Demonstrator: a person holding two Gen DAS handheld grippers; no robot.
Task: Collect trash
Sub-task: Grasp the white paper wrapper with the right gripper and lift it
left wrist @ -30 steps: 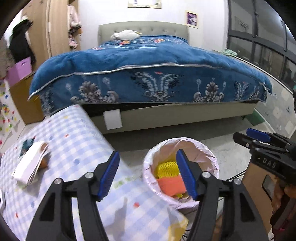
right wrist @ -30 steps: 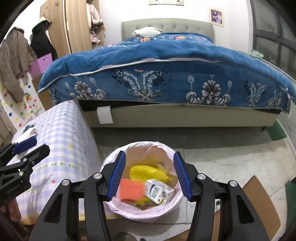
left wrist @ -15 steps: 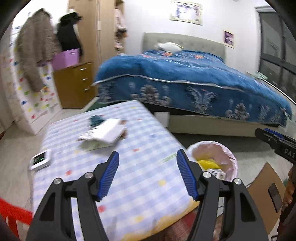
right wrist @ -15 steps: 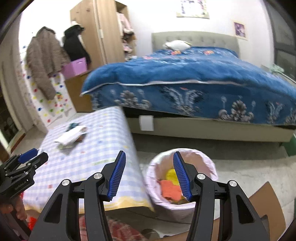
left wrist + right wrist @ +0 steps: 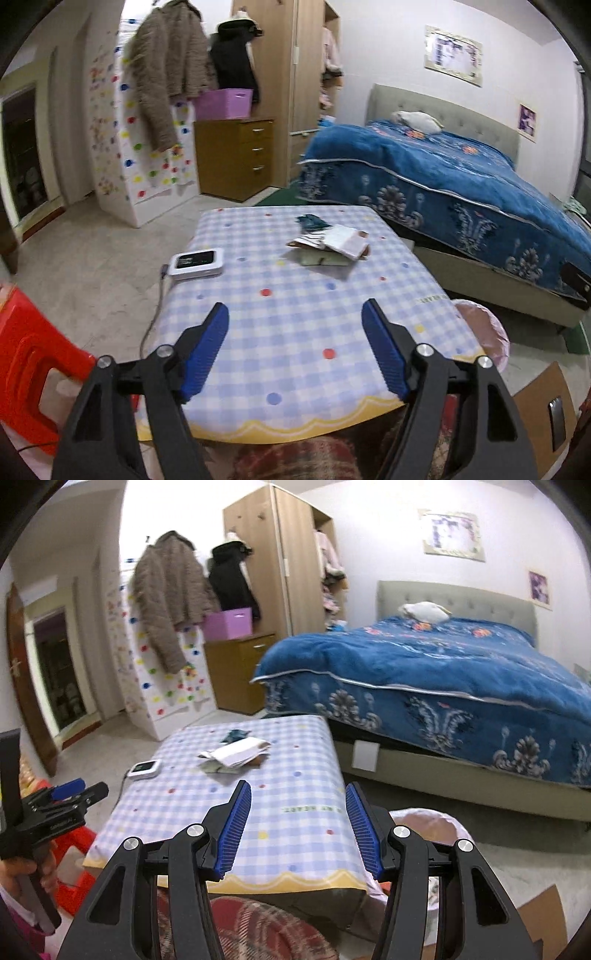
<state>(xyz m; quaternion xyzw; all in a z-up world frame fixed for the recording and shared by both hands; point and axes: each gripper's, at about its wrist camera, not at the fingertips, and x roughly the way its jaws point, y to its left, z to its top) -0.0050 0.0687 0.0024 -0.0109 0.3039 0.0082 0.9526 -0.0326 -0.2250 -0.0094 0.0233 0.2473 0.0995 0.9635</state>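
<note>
A pile of paper trash (image 5: pixel 330 243) lies on the far half of the checked table (image 5: pixel 295 332); it also shows in the right wrist view (image 5: pixel 236 755). A crumpled dark teal scrap (image 5: pixel 312 221) lies just behind the pile. My left gripper (image 5: pixel 295 347) is open and empty above the table's near edge. My right gripper (image 5: pixel 297 827) is open and empty, also over the near edge. The pink-lined trash bin (image 5: pixel 484 332) stands on the floor at the table's right corner; its rim shows in the right wrist view (image 5: pixel 432 819).
A white device with a screen (image 5: pixel 197 262) and its cable lies on the table's left side. A red plastic stool (image 5: pixel 33 362) stands at the left. A bed with a blue quilt (image 5: pixel 461 184) is behind the table. Cardboard (image 5: pixel 546 406) lies on the floor at the right.
Both grippers have swung left and back from above the bin to face the table. The bin has slid to the right edge of both views. Both stay open and empty.
</note>
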